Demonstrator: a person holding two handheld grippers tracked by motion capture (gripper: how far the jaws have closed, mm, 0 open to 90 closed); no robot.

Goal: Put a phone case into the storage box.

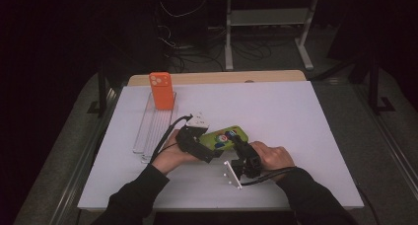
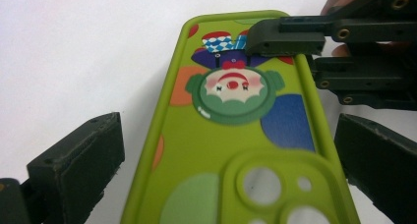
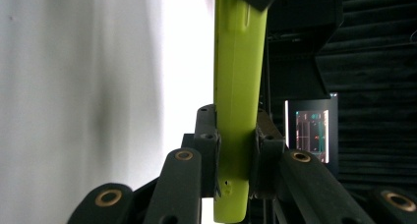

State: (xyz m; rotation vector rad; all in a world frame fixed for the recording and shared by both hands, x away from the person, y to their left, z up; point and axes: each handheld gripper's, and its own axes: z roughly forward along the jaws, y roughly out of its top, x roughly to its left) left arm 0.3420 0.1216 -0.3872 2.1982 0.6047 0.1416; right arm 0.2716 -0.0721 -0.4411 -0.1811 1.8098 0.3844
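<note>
- High view first, starting nearest the person: both sleeves come in from the bottom edge, and the right gripper (image 1: 240,147) sits at the near-centre of the white table (image 1: 296,136), clamped on the near end of the green phone case (image 1: 224,137).
- Right gripper view backs that up: the case (image 3: 238,86) stands edge-on between the two pads, which press on both faces. So that's a proper pinch, not just a hover.
- Left gripper (image 1: 203,145) is right beside it, at the case's other end. In the left gripper view its jaws stand spread wide, one on each side of the case (image 2: 216,150), and neither pad touches it. You can also see the right gripper's jaw (image 2: 287,36) biting the far end with the clown print.
- Looks to me like a handover or a regrip: the right side has the case, the left isn't holding it. I can't tell if it's lifted clear of the table or resting on it.
- Farther back on the left there's a clear tray (image 1: 155,124) with an orange phone case (image 1: 162,90) standing upright at its far end.
- My guess: the green one goes in that tray too, so the carry and placing are all left to do.
</note>
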